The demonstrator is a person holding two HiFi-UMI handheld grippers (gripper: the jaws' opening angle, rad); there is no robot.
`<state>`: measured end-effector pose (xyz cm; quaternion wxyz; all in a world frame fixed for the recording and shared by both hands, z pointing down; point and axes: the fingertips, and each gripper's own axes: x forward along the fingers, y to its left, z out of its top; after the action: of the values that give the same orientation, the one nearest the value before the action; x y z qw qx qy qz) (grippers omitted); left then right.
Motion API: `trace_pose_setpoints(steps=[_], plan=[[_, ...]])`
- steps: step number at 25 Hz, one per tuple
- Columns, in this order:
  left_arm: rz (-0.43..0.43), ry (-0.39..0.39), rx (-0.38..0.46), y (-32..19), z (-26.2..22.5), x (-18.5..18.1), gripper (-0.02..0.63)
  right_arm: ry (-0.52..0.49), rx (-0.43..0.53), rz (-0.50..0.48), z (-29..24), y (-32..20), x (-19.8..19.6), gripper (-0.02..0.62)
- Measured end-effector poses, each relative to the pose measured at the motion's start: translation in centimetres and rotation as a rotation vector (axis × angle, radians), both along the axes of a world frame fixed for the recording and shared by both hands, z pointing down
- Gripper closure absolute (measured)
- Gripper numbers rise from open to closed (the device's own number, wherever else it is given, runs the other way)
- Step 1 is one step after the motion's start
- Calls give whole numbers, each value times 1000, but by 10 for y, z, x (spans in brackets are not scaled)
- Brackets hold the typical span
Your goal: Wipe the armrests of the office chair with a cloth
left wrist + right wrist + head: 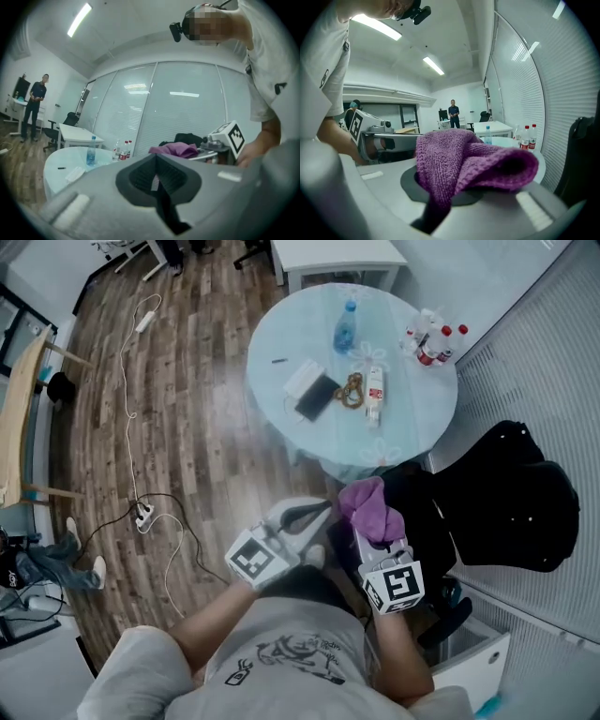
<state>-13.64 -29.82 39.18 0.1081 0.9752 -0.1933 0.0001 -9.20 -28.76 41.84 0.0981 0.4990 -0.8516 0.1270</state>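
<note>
Pinching a bunched purple terry cloth point(468, 159) in the right hand-held gripper point(451, 193), with most of the fabric heaped over the jaw tops. Carrying nothing in the left hand-held gripper point(157, 161), pressed together and held just beside the right one, in front of the chest.

Reads as the approach step: cloth gripped, no wiping begun, nothing of the chair touched yet. Cannot pick out an armrest for certain; possibly the dark curved bar point(450, 613) low beside the right elbow. Just beyond the cloth and to its right, the black padded office chair point(511, 498), draped in dark fabric.

Next calls for swinging the cloth rightward and down onto an armrest, pressing the wad flat against its top, then stroking along its length.

Farther off, a round pale-blue glass counter point(277, 381) with a blue water bottle point(346, 326) and red-capped bottles point(433, 341), no part of this job.
</note>
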Motion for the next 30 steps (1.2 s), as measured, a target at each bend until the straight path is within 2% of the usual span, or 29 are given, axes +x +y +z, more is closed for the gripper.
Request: trace_pose_setpoints(steps=[8, 14, 20, 30], plan=[[-33, 59, 42, 19, -86, -21, 606, -21, 76, -26, -85, 18, -25, 560], [-46, 79, 97, 29, -129, -34, 606, -27, 132, -33, -131, 32, -38, 560], [-53, 105, 112, 37, -153, -42, 605, -25, 167, -32, -159, 42, -45, 560], [-39, 119, 101, 45, -162, -41, 604, -20, 179, -26, -167, 44, -44, 560]])
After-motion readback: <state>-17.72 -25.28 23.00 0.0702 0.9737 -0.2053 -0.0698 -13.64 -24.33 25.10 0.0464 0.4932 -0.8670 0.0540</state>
